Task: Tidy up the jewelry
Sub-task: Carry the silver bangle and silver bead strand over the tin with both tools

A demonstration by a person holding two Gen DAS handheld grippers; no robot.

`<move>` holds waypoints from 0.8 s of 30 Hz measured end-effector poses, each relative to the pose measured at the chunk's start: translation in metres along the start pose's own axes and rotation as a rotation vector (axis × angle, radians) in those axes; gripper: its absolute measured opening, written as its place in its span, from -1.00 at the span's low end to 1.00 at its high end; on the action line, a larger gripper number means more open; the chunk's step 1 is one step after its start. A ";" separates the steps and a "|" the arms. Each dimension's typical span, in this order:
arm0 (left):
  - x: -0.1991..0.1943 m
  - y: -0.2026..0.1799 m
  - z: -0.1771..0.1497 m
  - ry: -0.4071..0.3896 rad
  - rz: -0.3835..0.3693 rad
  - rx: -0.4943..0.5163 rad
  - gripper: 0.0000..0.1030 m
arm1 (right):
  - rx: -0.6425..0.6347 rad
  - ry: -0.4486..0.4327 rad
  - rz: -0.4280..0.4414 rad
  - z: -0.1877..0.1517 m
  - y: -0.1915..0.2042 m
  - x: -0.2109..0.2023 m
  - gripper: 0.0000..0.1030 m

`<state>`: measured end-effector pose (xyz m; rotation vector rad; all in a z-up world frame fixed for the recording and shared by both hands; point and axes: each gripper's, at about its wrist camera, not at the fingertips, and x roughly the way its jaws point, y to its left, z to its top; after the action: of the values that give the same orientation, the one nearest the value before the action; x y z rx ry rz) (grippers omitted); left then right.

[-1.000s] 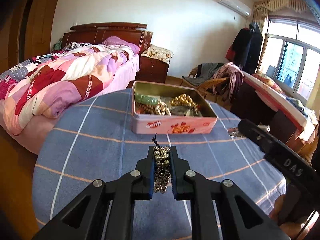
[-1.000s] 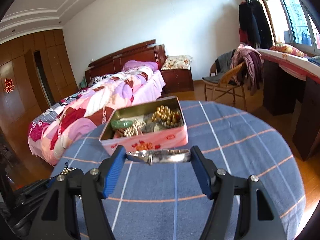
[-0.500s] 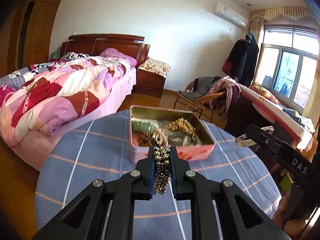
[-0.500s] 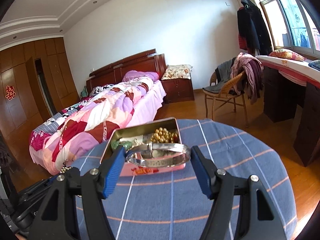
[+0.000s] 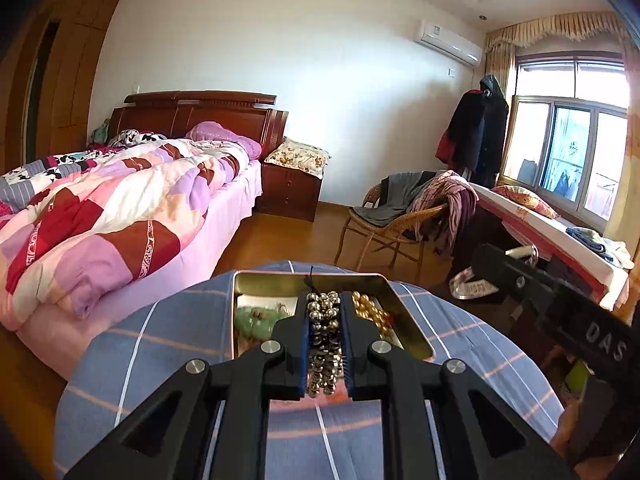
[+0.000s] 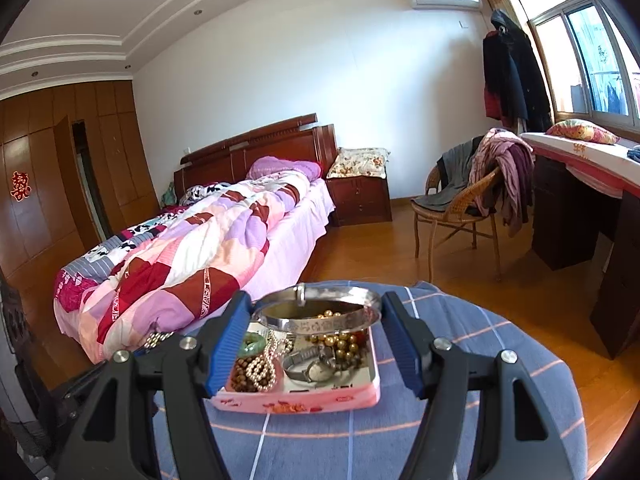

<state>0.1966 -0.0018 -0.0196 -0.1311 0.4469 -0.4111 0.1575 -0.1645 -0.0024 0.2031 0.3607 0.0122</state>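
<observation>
My left gripper [image 5: 325,310] is shut on a bracelet of silver beads [image 5: 323,376], which hangs above the near part of an open tin [image 5: 412,326]. My right gripper [image 6: 317,306] is shut on a wide silver bangle [image 6: 320,322], held flat between the blue pads over the tin's far half. The pink-walled tin [image 6: 296,398] holds gold beads [image 6: 344,342], a green bangle [image 6: 253,345], a pearl string [image 6: 264,366] and a wristwatch [image 6: 316,366]. In the left wrist view the bangle [image 5: 472,287] shows at the right, beside the tin.
The tin stands on a round table under a blue checked cloth [image 6: 472,360]. Beyond it are a bed with a patchwork quilt [image 5: 120,200], a wicker chair draped with clothes [image 6: 472,200] and a dark desk [image 6: 568,216] by the window.
Both grippers have risen and moved forward toward the tin, each keeping its piece. The tin now sits under their fingertips, and more of the room shows beyond the table.
</observation>
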 end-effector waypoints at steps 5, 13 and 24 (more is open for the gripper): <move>0.032 0.006 0.001 0.026 -0.011 -0.021 -0.76 | -0.002 0.081 -0.014 -0.006 -0.002 0.033 0.34; 0.080 0.012 -0.001 0.107 0.050 -0.007 -0.76 | 0.085 0.257 -0.047 -0.011 -0.016 0.095 0.34; 0.101 0.015 -0.019 0.215 0.157 0.031 -0.76 | 0.111 0.319 -0.017 -0.015 -0.015 0.134 0.34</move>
<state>0.2765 -0.0309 -0.0789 -0.0212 0.6578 -0.2782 0.2768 -0.1695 -0.0658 0.3086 0.6820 0.0077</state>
